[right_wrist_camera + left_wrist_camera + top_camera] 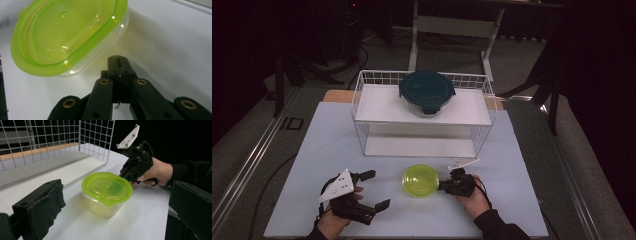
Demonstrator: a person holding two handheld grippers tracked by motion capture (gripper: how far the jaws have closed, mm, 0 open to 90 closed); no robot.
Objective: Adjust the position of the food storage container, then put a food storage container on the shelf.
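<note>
High view: left to right, left gripper (371,189), green-lidded container (421,180), right gripper (443,186), all on the white surface (512,200) in front of the wire rack (422,112)
Left gripper: fingers (40,212) spread wide apart, holding nothing, aimed at the container from its left, well short of it
Container: upright, lid (107,187) seated and facing up; between the two grippers, just before the rack's lower shelf (65,167)
Long axis: lid is a rounded oval; the right gripper view shows the length best, running away from that gripper's tip; the high view foreshortens it to near-round
Right gripper: fingers (117,67) pressed together, nothing between them, tip just beside the container's wall under the lid rim (75,62); touch cannot be told
Step in hand (judged): nudging or steadying the container with the closed tip
Doing it well: press low on the wall, not the lid rim, lest it tip; bring the open left fingers across the narrow width
</note>
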